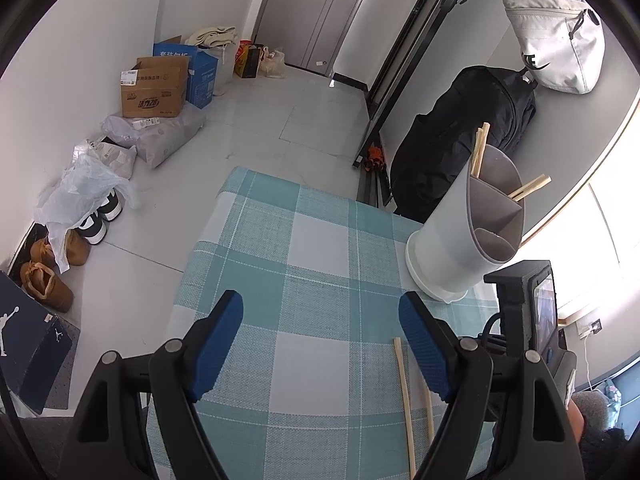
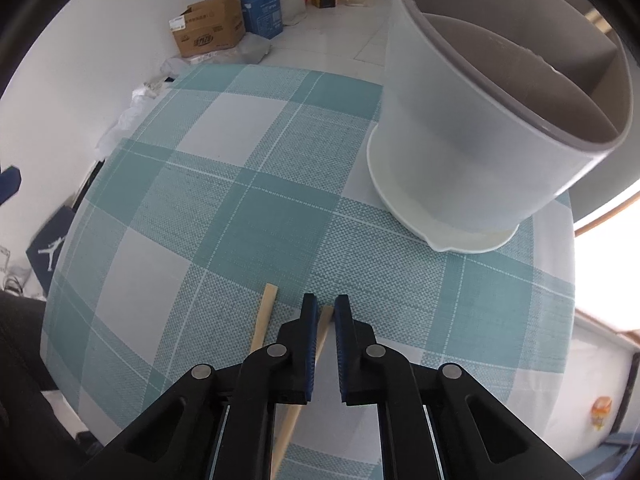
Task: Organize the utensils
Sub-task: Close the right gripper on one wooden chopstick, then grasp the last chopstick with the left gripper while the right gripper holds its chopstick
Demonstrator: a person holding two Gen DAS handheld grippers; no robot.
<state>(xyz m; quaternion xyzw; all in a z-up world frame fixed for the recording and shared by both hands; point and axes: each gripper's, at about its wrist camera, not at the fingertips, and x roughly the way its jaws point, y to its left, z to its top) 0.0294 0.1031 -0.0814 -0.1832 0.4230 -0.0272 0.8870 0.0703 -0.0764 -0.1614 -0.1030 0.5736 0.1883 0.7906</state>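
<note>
Jumpman logo on dark box [image 1: 24,344], carton [image 1: 154,88] print seemingly Chinese

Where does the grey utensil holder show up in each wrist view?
Left wrist: utensil holder at right of centre, on the checked tablecloth, chopsticks inside.
Right wrist: utensil holder fills the upper right, close up.
Shared landmark: cardboard box on the floor.

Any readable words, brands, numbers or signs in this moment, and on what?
Jumpman figure logo, no words: dark blue box.
Dark logo mark, partly hidden: white bag.
Chinese print on cardboard box: too blurred to quote.
White characters on blue box: partly hidden, unreadable.
No readable numbers.
</note>
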